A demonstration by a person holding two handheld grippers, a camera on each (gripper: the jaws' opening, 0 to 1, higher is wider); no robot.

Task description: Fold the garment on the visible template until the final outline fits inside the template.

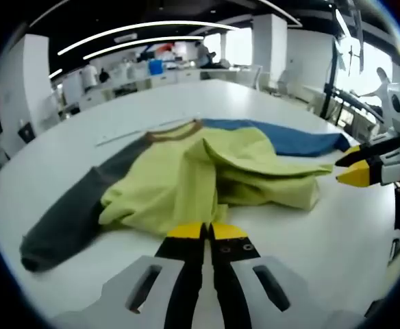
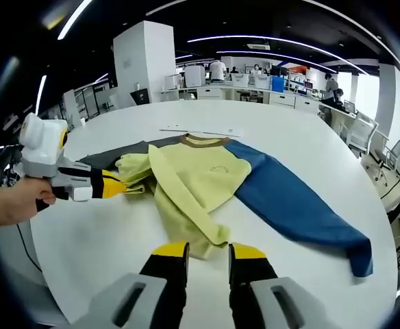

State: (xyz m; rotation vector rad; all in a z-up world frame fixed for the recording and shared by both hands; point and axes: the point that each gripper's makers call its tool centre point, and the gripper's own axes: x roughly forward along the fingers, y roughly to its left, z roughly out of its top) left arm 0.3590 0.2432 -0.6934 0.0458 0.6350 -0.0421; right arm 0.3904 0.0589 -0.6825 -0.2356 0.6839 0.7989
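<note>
A sweatshirt (image 1: 179,171) (image 2: 200,178) with a yellow-green body, a brown collar (image 2: 200,142), a dark grey sleeve (image 1: 63,219) and a blue sleeve (image 2: 289,205) lies on the white table (image 2: 118,240). One side of the body is folded over onto the rest. My left gripper (image 1: 207,232) sits at the bunched yellow-green edge with its jaws together on the fabric. It also appears at the left (image 2: 114,185), held by a hand. My right gripper (image 2: 209,251) stands open just short of the hem, and its tips (image 1: 351,164) hover beside the fold.
A thin pale strip (image 2: 200,130) lies on the table beyond the collar. The round table's edge (image 2: 385,274) curves close past the blue cuff. Desks, a white pillar (image 2: 142,62), chairs and people stand far behind.
</note>
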